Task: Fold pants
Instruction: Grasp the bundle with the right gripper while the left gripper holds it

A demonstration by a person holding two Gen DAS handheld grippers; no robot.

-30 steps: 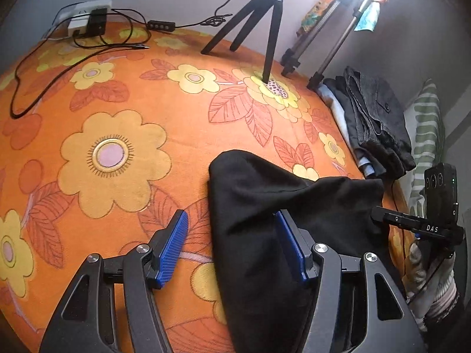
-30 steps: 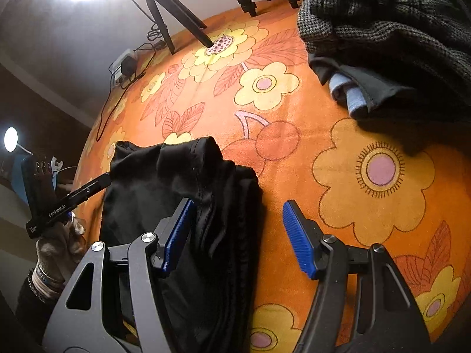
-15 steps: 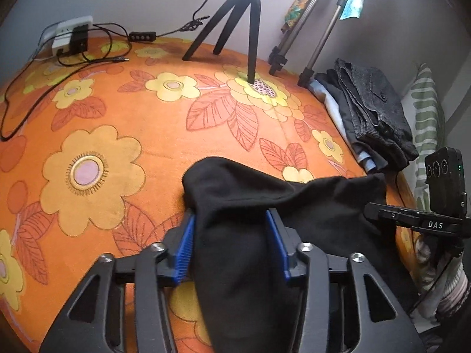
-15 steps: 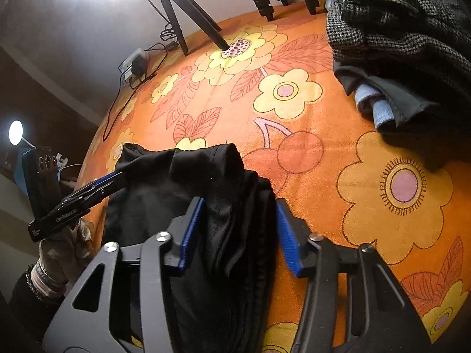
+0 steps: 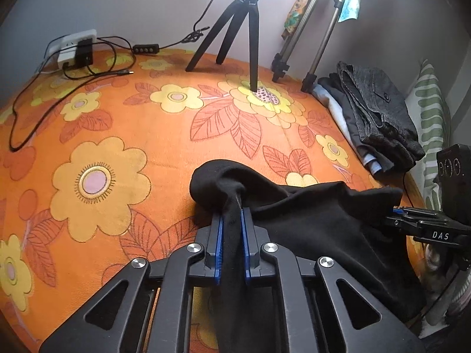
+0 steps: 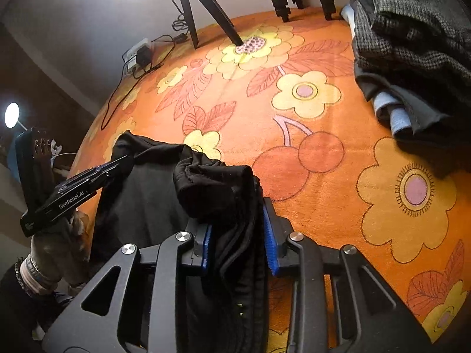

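Now the black pants (image 5: 309,220) lie bunched on the orange flowered bed cover (image 5: 123,135), on the near side of the black tripod (image 5: 241,26) that stands on the big yellow flower. Each hand holds one end of the same edge, so the cloth can be lifted and laid over itself evenly.

One hand-held gripper, the left one (image 5: 231,229), is squeezed tight on a thin pinch of the black cloth. Its blue pads (image 5: 218,244) are almost together, with only the fabric between them. A small lump of cloth sticks out past the tips, toward the tripod.

Over on the other side, the right hand-held gripper (image 6: 238,235) is closed around a thicker roll of the pants. Its blue pads (image 6: 269,241) press on the bundle from both sides, though they sit wider apart because the roll is fat.

A pile of folded clothes (image 5: 374,117) waits to the right of the tripod, well apart from the pants. That is likely where finished pants go.
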